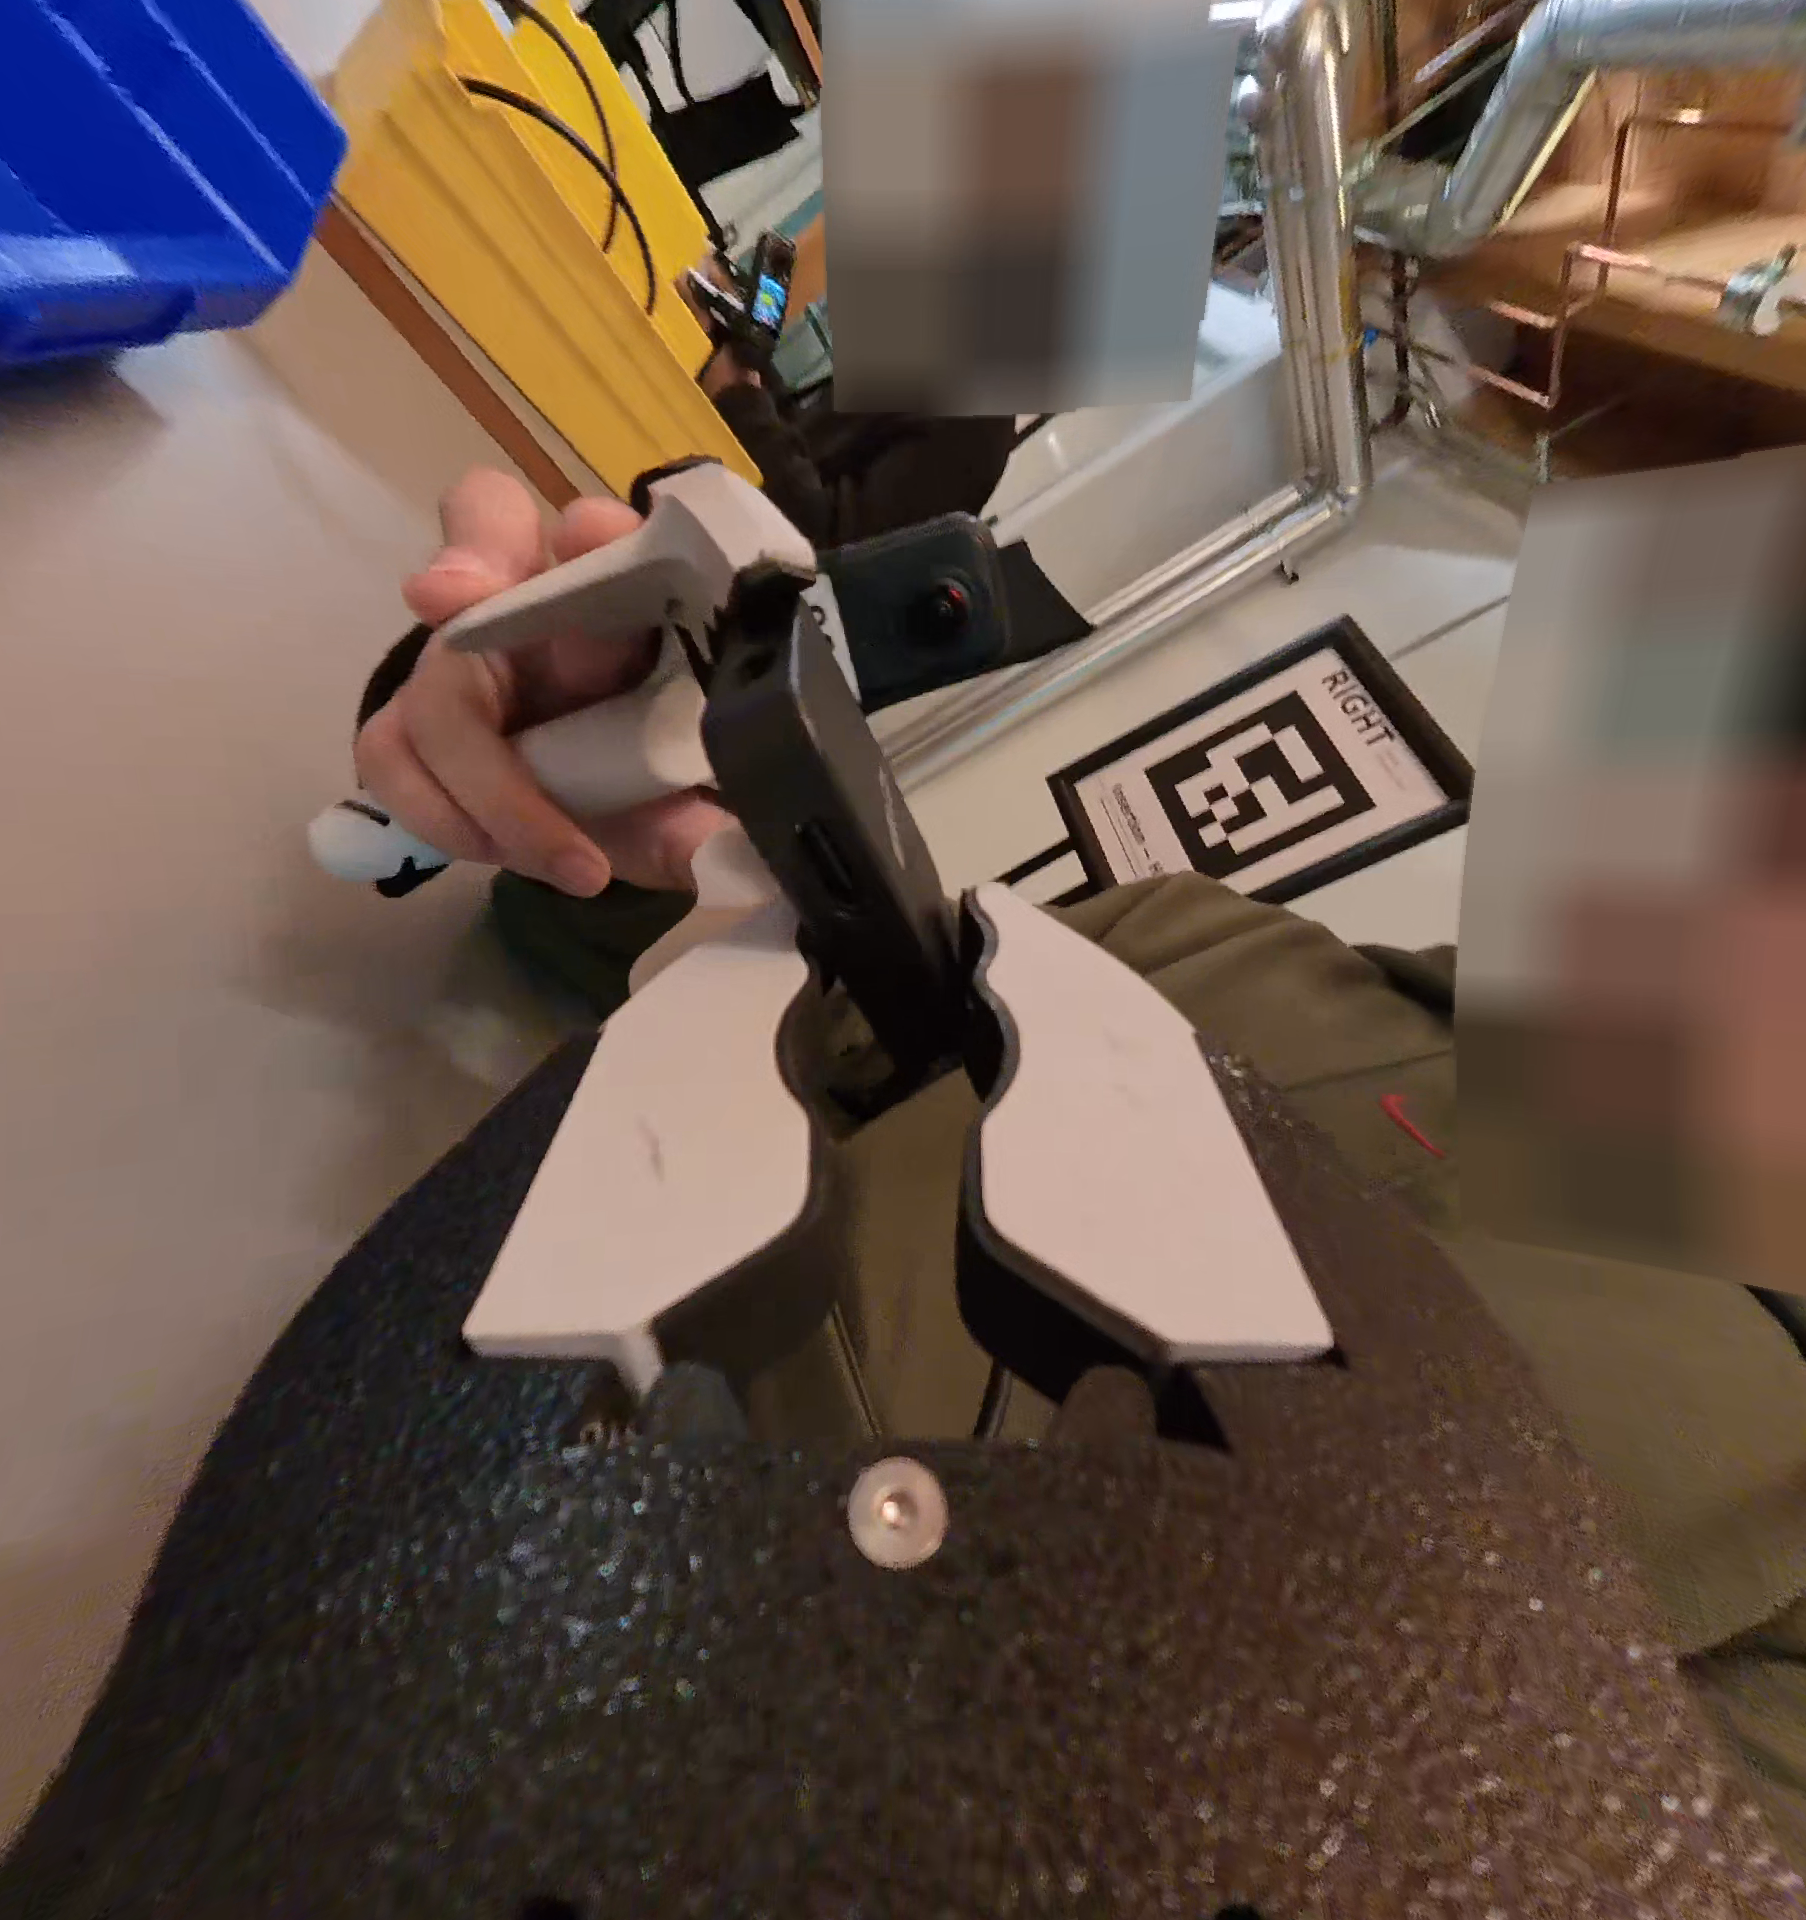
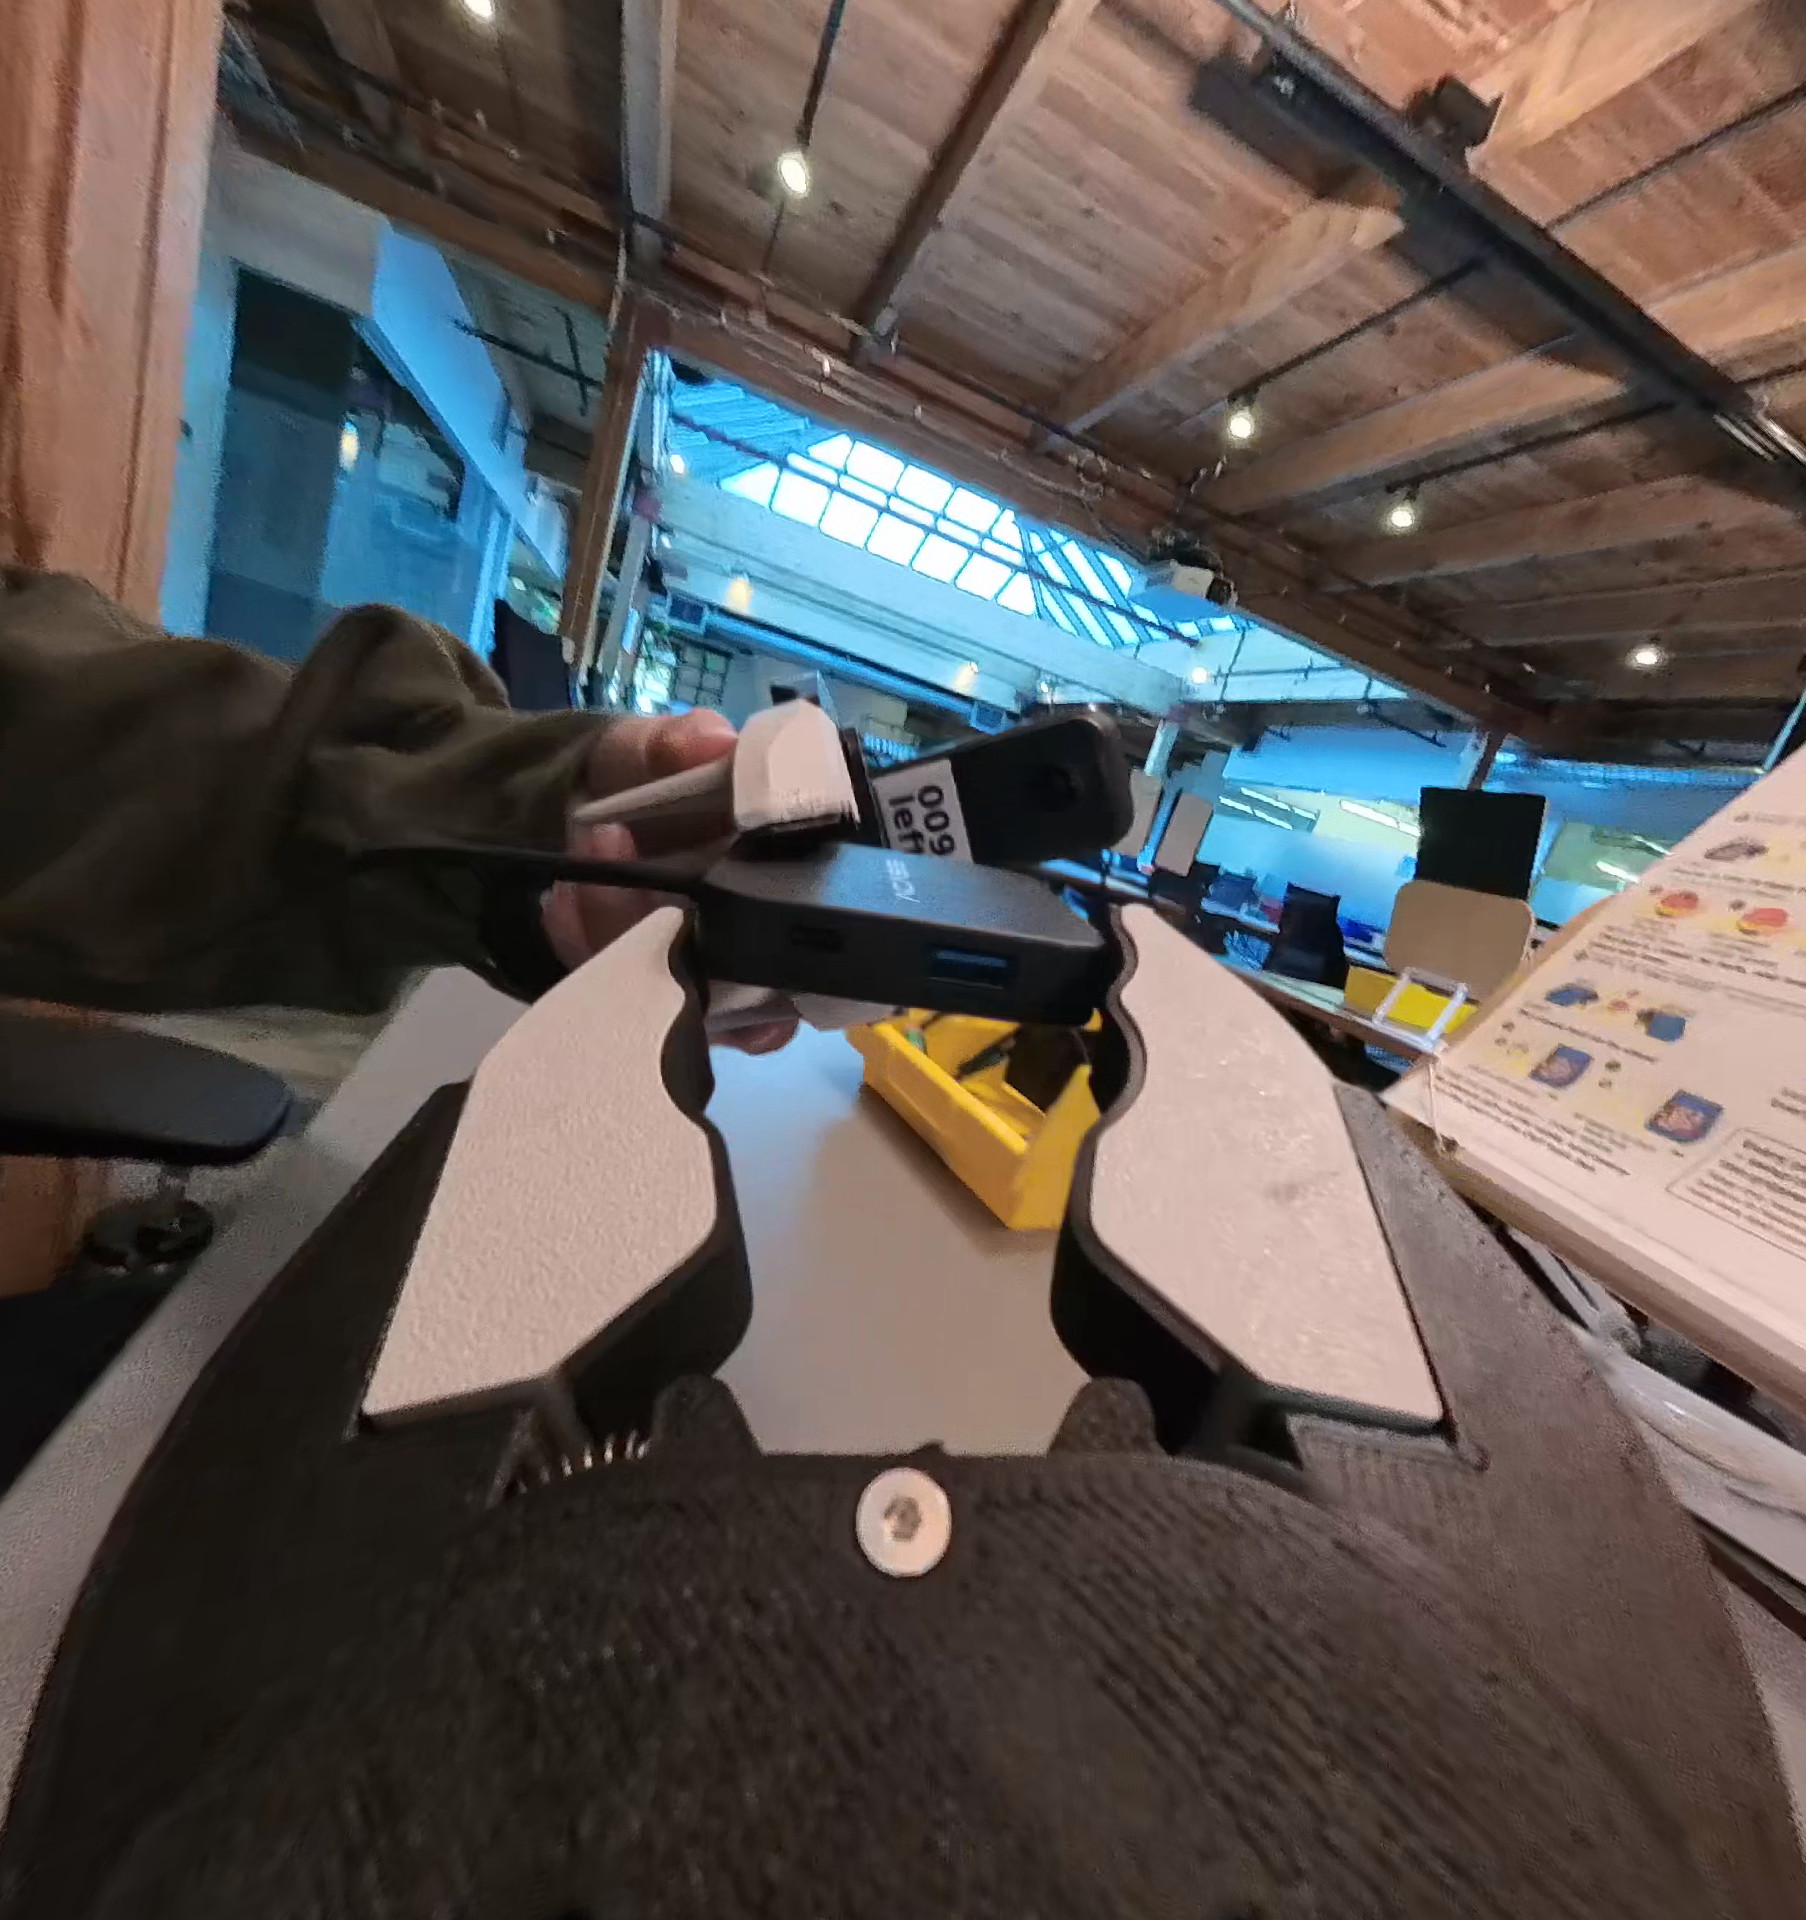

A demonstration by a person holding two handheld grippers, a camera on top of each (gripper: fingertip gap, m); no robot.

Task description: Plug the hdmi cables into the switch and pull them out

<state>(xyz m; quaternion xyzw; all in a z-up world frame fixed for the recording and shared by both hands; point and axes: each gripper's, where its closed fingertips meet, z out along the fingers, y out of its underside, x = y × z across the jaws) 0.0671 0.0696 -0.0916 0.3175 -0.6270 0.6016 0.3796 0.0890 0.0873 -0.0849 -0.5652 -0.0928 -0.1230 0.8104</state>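
Left wrist view: the left gripper [image 1: 883, 997] has its two white fingers [image 1: 670, 1143] drawn close around the near end of a slim black switch [image 1: 826, 810], pinching it between the tips. The switch stands up and away from the camera, its long axis leaning up and to the left, with a narrow side carrying a port slot turned toward the lens. At its far end the right gripper [image 1: 743, 644] comes in from the left, held in a bare hand [image 1: 483, 769] wrapped around a white handle, and its tips meet the top of the switch. A dark camera [image 1: 920, 613] rides on that gripper, and an olive sleeve [image 1: 1242, 997] lies just right of the fingers.

Over to the right wrist view: the right gripper [image 2: 899, 956] is spread fairly wide, and the switch [image 2: 899, 925] spans the gap crosswise, its long axis running left to right and dipping slightly to the right, each end touching a fingertip. The side facing the lens shows a blue port on the right and a smaller slot on the left. A thin black cable [image 2: 618, 868] leaves its left end toward the sleeve. Behind it, the left gripper [image 2: 774, 904] reaches in from the left, one white finger above the switch and one below. A yellow bin [image 2: 982, 1132] sits on the grey table [image 2: 878, 1299] beyond.
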